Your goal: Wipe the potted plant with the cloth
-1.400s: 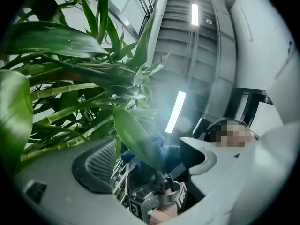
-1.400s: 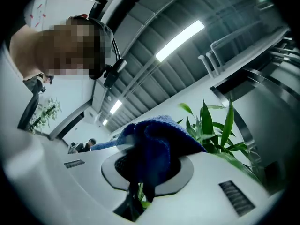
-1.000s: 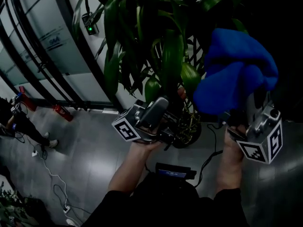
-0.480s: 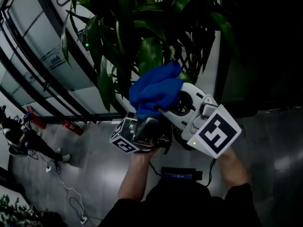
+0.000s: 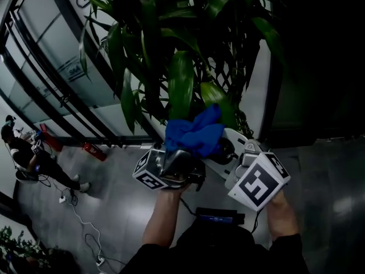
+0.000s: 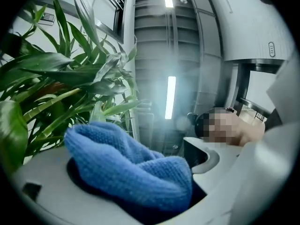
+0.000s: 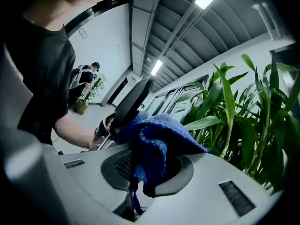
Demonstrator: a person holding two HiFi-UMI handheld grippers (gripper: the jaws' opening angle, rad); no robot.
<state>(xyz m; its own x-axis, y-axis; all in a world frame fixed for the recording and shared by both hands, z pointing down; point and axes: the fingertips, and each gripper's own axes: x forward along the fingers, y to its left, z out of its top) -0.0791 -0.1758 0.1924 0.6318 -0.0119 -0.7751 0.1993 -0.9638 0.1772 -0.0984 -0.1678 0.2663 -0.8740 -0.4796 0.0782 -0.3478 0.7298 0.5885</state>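
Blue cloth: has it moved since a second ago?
Yes. In the head view the blue cloth has dropped down and left, from the right edge of the potted plant foliage to just below its broad leaves.

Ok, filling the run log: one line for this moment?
right gripper: shut on cloth | left gripper: jaws just opening wide, cloth between | plant: nearby
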